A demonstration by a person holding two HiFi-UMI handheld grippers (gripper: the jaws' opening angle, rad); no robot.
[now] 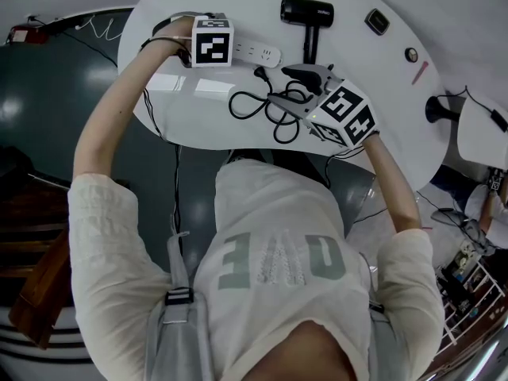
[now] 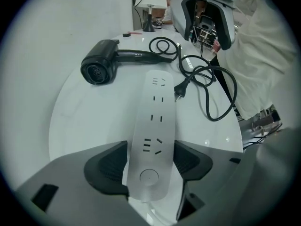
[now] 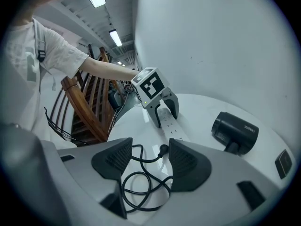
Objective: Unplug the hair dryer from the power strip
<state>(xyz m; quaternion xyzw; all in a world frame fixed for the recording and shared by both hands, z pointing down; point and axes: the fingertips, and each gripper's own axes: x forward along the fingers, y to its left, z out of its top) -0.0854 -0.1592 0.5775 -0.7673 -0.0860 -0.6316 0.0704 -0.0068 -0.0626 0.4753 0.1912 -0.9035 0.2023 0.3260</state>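
Note:
The white power strip [image 2: 155,121] lies on the round white table [image 1: 175,101], all its sockets bare. My left gripper [image 2: 149,163] points steeply down over the strip's button end, a pad against each long side. The black hair dryer [image 1: 308,14] rests on its side beyond the strip. Its black plug [image 2: 181,91] lies loose on the table beside the strip, and the cord [image 1: 262,105] coils toward me. My right gripper [image 3: 149,150] hangs open just above the coils, with the plug [image 3: 163,149] visible on the table between its jaws and nothing held.
A small black device [image 1: 377,21], a round knob [image 1: 410,54] and a red pen [image 1: 419,72] lie at the table's far right. A black stand [image 1: 436,109] is by the right edge. A wooden chair [image 3: 80,107] stands beyond the table's left edge.

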